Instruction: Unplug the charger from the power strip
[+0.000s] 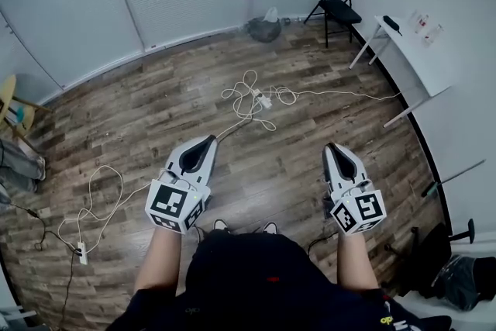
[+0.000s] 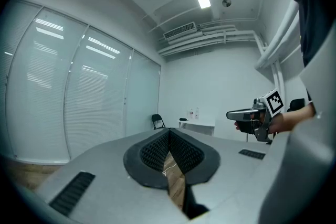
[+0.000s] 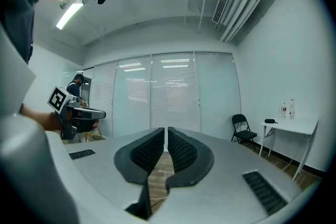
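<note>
L claw & R claw both pinched shut above wood floor, power strip w/ cords ahead.

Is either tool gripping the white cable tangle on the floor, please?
No, the left tool and right tool are both shut on nothing, well short of the cable tangle.

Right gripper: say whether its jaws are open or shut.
Shut: the right gripper shows its jaws together, nothing between them.
</note>
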